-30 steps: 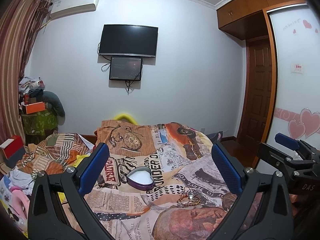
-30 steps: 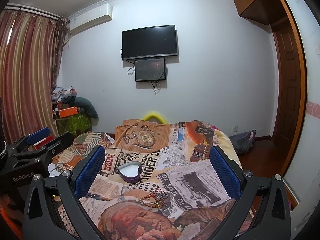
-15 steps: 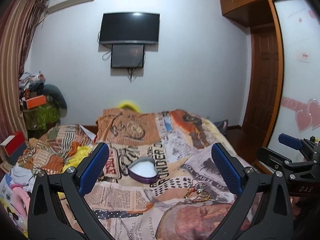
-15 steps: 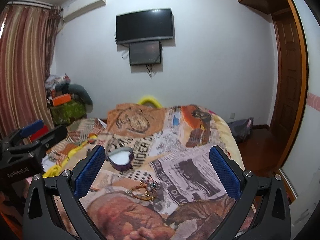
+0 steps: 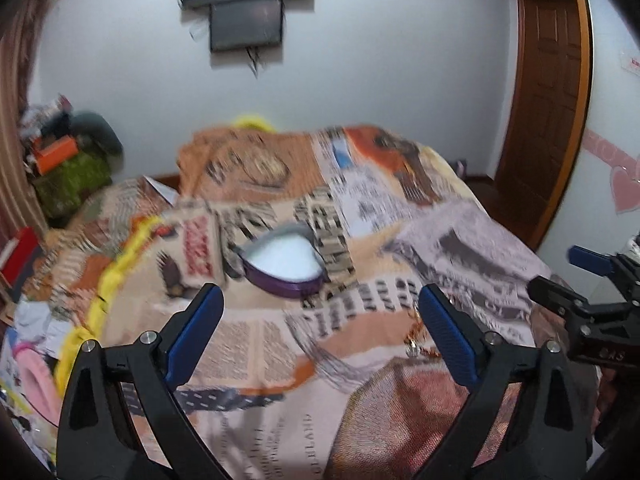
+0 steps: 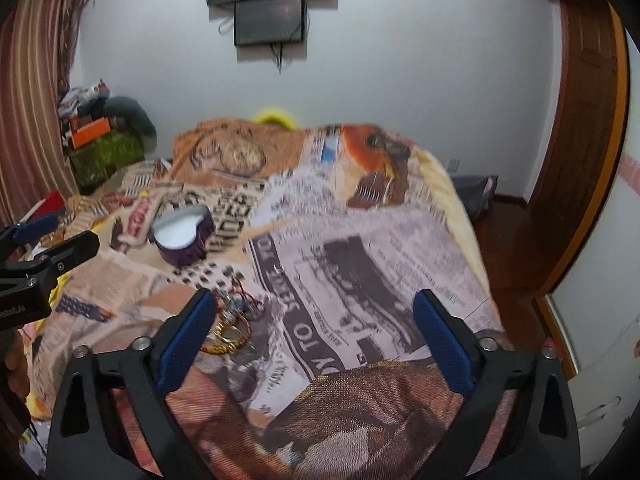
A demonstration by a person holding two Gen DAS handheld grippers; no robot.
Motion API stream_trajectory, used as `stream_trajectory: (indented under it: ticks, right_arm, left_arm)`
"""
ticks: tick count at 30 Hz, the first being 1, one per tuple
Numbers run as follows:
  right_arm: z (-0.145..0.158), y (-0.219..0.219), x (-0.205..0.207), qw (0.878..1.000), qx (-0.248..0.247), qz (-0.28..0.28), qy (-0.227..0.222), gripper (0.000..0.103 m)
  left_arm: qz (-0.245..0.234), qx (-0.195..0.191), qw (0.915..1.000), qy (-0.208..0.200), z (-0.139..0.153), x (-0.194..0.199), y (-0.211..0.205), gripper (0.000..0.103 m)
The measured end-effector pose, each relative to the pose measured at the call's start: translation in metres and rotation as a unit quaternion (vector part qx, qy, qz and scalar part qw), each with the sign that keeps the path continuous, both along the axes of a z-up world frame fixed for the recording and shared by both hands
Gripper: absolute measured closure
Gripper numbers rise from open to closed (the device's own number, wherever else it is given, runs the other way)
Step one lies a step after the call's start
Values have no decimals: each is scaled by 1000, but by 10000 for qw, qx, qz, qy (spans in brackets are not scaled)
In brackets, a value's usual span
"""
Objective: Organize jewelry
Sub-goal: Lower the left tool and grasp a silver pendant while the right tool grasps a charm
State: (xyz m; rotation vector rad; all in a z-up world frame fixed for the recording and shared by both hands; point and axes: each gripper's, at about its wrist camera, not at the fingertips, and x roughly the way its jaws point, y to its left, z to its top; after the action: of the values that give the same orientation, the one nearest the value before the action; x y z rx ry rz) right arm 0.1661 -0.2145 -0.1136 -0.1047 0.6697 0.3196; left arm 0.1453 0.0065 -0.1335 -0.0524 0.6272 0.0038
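A purple heart-shaped box (image 5: 285, 265) with a white inside lies open on the newspaper-print bedspread; it also shows in the right wrist view (image 6: 182, 237). A small heap of gold and beaded jewelry (image 6: 232, 326) lies on the spread just beside my right gripper's left finger; in the left wrist view the jewelry (image 5: 416, 334) is half hidden behind the right finger. My left gripper (image 5: 318, 328) is open and empty, above the spread in front of the box. My right gripper (image 6: 316, 330) is open and empty, to the right of the jewelry.
The bed (image 6: 400, 248) fills the middle of the room. A pile of clothes and boxes (image 6: 104, 136) stands at the left by the curtain. A wooden door (image 5: 548, 92) and a wardrobe stand at the right. Each gripper shows at the edge of the other's view.
Both grippers have tilted down and moved forward over the bed. The box and the jewelry now appear larger and closer. Both grippers stayed open.
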Motion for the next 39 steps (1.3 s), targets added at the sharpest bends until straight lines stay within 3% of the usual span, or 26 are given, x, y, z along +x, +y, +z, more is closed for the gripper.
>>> stream_trajectory:
  ticks: [7,13,16,20,22,24,27,39]
  right_arm:
    - [-19,-6,16,9983,152,290,485,35]
    - [-25,-3,18,9950,393,574,720,48]
    - [-25,0,18,9929,527,710,801,53]
    - [-26,8,23,9904,570,910,871,63]
    - [-26,11,24,9883,608,1041,932,70]
    - [-27,17,25,9862,584,1191,987,74]
    - [-27,27,28,9843,502,1350,1022,82]
    - [-38,53,42,9782,211,1579,1332,86]
  left_arm:
    - [-406,-205,9970,628,-34,18,-11,20]
    - [-847,-625,9894,1005,-48,23,-21,42]
    - [-1059,-817,9849,1100,-50,23,-26,53]
    - [-1190,-665,9841,1142,-53,24,-38,71]
    - [-1210,-612,9842,1142,-54,24,-39,73]
    - [-1290,-634,9830,1140,-54,23,-40,84]
    - [-1394,-711,9808,1160,-55,23,-42,91]
    - [-1485,-967,9792,988,-53,23,-39,94]
